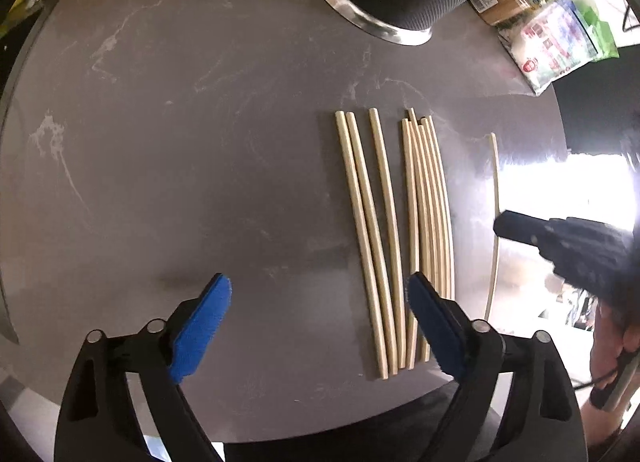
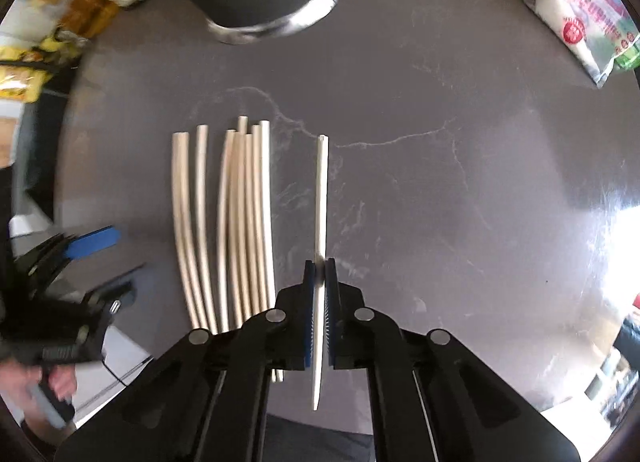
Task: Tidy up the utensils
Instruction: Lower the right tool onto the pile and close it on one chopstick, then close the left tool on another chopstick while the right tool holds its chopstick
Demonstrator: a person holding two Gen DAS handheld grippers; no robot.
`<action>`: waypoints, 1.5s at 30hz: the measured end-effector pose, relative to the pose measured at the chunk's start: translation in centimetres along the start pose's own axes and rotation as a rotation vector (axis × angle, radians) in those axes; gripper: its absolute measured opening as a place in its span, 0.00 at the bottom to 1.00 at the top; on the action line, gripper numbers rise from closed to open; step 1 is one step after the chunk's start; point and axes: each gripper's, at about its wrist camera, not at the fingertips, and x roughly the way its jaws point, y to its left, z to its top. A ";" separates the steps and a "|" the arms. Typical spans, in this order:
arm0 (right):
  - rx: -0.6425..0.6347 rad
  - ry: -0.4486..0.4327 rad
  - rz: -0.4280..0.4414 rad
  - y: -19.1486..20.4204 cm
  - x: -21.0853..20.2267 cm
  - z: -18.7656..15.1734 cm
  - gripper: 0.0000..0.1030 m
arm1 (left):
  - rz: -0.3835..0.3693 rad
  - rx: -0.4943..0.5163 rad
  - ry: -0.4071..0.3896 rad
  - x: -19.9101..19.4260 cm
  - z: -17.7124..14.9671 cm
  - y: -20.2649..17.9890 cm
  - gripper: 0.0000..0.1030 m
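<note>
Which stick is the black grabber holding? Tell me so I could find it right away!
Find the round grey table and the bunch of pale chopsticks lying side by side on it. Just right of that bunch, one single chopstick sits apart. It is the only one pinched between the blue pads of the right tool; the others lie free.

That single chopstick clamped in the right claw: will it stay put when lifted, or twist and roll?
The chopstick looks thin, stiff and light. The right claw pinches it part-way along, so the long front end may pivot down. It looks round and smooth, so it would probably roll on the glossy table if released.
</note>
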 end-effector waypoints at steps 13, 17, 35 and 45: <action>-0.144 -0.072 0.146 -0.1 -2.6 -0.9 0.05 | 0.124 -0.076 0.002 1.2 -0.7 -2.5 0.41; -0.163 -0.077 0.162 -0.1 -2.4 -1.3 0.05 | 0.163 -0.091 -0.001 1.4 -0.5 -3.2 0.33; -0.178 -0.085 0.208 -0.7 -2.3 -1.3 0.05 | 0.191 -0.131 0.023 1.4 -1.2 -5.4 0.20; -0.172 -0.078 0.210 -0.8 -1.7 -1.4 0.05 | 0.180 -0.134 0.026 1.1 -1.8 -6.7 0.21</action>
